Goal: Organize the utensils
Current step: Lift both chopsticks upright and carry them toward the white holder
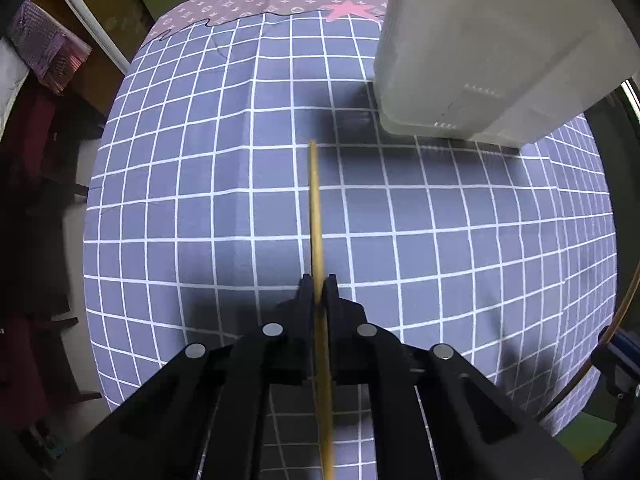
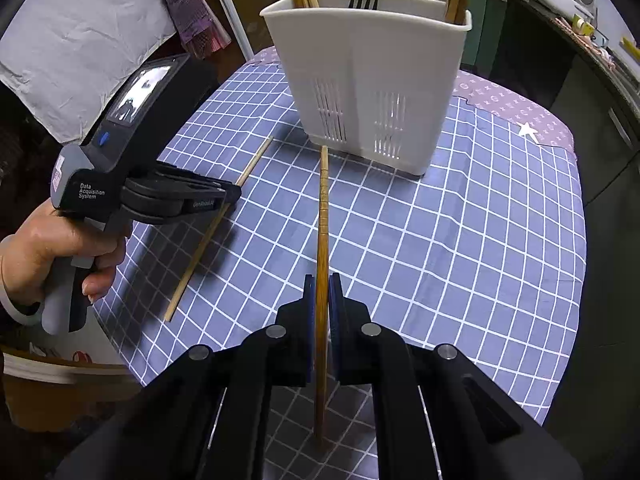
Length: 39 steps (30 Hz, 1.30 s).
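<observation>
I see a matt white plastic utensil caddy [image 2: 368, 80] with slotted walls at far centre. Both chopsticks, the pale one [image 2: 216, 228] and the darker one [image 2: 322, 240], look like smooth wood. Checked cloth [image 2: 460, 240], slightly creased, covers the tabletop.

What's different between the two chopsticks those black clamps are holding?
The chopstick in the left tool is pale and plain; the one in the right tool is darker brown with fine grooves near its far end. The pale chopstick lies down on the checked cloth, gripped from above. The brown chopstick points toward the white utensil holder. Both are slim wooden sticks, each clamped between shut jaws.
</observation>
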Motion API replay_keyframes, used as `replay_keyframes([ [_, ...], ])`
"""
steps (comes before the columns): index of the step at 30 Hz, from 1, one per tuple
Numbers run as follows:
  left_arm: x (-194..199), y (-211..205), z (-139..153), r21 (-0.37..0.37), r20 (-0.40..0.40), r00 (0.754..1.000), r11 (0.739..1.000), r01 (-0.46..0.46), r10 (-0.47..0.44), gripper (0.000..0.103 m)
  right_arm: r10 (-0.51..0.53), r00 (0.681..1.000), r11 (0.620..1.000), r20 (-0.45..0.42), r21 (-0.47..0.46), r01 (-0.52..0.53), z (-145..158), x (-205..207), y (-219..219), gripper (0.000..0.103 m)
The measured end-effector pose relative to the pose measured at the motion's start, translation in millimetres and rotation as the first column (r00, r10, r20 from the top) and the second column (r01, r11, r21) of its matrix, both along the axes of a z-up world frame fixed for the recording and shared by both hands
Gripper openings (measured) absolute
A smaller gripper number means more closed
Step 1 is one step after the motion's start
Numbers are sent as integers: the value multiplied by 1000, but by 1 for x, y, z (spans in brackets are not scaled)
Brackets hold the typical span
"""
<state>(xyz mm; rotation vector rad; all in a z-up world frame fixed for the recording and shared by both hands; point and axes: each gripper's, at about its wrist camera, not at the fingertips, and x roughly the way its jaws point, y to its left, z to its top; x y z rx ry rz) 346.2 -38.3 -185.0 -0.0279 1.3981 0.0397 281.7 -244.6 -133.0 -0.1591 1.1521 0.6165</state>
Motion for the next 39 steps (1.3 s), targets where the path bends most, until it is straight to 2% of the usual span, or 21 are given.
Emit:
replay_keyframes([
  [4, -10, -3, 19, -16, 53, 998, 1000, 27, -26, 6, -7, 1000, 1000, 15, 27, 7, 8, -5, -9, 7],
  [8, -32, -7, 52, -12, 153, 985, 996, 87, -85, 6, -27, 999, 998, 46, 61, 24, 19, -14, -22, 7],
  [13, -70, -3, 92, -2, 279, 948, 987, 158, -151, 6, -60, 994, 993, 87, 102, 51, 33, -28, -43, 7],
  [16, -98, -7, 113, 9, 354, 916, 980, 201, -191, 6, -77, 991, 991, 109, 116, 65, 40, -38, -52, 7],
  [22, -136, -17, 136, 33, 453, 857, 965, 260, -246, 6, -87, 986, 989, 145, 129, 68, 51, -55, -60, 7],
  [29, -148, -21, 138, 27, 483, 834, 957, 289, -266, 6, -77, 985, 990, 151, 125, 59, 51, -61, -56, 8],
  [39, -147, -23, 144, 22, 495, 824, 952, 306, -276, 6, -79, 982, 988, 174, 144, 54, 63, -60, -54, 8],
])
